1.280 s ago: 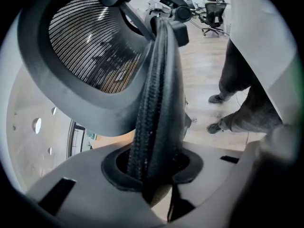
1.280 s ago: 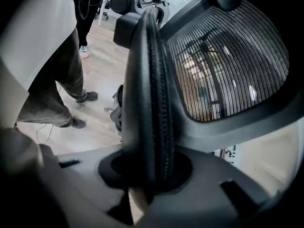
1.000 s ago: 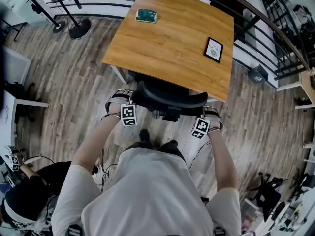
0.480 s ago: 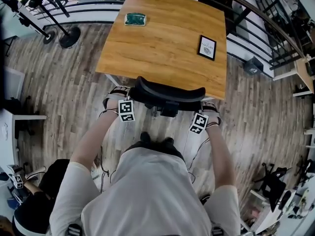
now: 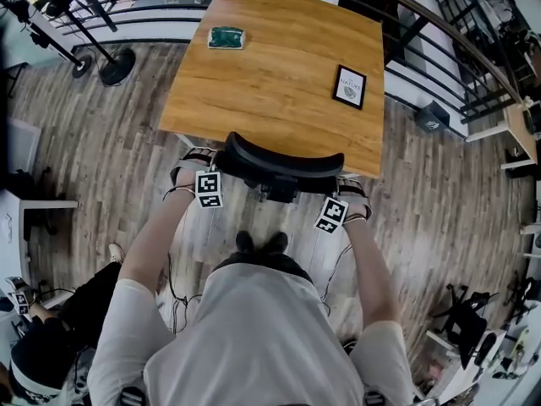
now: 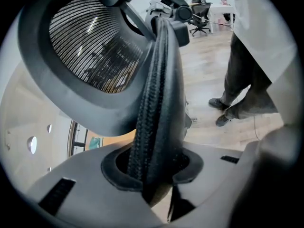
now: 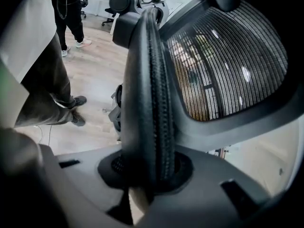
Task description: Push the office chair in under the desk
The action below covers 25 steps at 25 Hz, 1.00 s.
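Note:
The black office chair point(image 5: 279, 169) stands with its seat under the near edge of the wooden desk point(image 5: 279, 66); only its curved mesh backrest shows in the head view. My left gripper point(image 5: 205, 176) is shut on the backrest's left rim point(image 6: 156, 108), which runs up between its jaws in the left gripper view. My right gripper point(image 5: 338, 201) is shut on the backrest's right rim point(image 7: 149, 113) in the same way. The mesh point(image 6: 90, 46) fills much of both gripper views.
On the desk lie a green object point(image 5: 226, 37) at the far left and a small framed card point(image 5: 350, 86) at the right. A black railing point(image 5: 439, 32) runs behind the desk. A stand base point(image 5: 117, 66) sits on the floor at left. A second person point(image 5: 51, 345) crouches at lower left.
The chair has rolled forward, further under the desk, with both grippers still holding the backrest. The person at lower left has shifted, a shoe now showing.

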### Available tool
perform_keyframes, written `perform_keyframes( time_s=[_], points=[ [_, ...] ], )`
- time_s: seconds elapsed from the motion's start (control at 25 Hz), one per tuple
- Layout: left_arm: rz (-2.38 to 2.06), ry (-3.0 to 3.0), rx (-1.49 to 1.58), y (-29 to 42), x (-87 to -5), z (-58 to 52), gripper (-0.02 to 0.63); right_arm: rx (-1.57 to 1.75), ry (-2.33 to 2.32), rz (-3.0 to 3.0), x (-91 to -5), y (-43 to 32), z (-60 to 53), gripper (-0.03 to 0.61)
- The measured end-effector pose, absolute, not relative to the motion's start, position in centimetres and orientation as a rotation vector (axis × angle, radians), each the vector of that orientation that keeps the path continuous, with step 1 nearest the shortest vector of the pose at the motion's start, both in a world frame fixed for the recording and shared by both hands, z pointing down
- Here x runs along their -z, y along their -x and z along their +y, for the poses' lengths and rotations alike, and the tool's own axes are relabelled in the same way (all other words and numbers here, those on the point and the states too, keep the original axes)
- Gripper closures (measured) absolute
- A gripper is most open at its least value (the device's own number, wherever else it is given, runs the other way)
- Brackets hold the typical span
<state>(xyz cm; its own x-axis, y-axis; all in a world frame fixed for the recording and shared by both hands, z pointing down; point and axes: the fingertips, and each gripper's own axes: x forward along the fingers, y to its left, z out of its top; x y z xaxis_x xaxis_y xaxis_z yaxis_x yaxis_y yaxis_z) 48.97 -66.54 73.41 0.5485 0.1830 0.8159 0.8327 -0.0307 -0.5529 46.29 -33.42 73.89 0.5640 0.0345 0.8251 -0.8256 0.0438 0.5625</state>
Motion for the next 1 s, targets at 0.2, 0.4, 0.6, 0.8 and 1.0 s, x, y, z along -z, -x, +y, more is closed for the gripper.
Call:
perform_keyframes(
  time_s=[0.2,0.4,0.6,0.8,1.0],
  points=[
    [-0.911,1.537,0.671,-48.6,-73.6,-66.6,0.506,-0.744,-1.361,-0.756,-73.8,-46.2,-33.4,0.512],
    [-0.946,1.516,0.733,-48.3,-73.9,-66.7,0.433,-0.754,-1.312,-0.811,-74.0,-45.8,-33.3,0.492],
    [-0.944,1.547,0.797,-47.9,-73.8,-66.7,0.347,-0.791,-1.287,-0.844,-74.1,-45.1,-33.1,0.432],
    [-0.924,1.575,0.803,-47.9,-72.9,-66.9,0.344,-0.855,-1.294,-0.820,-73.8,-45.1,-31.7,0.367],
    [-0.897,1.600,0.797,-47.5,-72.2,-67.2,0.342,-0.847,-1.343,-0.824,-72.6,-44.8,-31.5,0.364]
  ],
)
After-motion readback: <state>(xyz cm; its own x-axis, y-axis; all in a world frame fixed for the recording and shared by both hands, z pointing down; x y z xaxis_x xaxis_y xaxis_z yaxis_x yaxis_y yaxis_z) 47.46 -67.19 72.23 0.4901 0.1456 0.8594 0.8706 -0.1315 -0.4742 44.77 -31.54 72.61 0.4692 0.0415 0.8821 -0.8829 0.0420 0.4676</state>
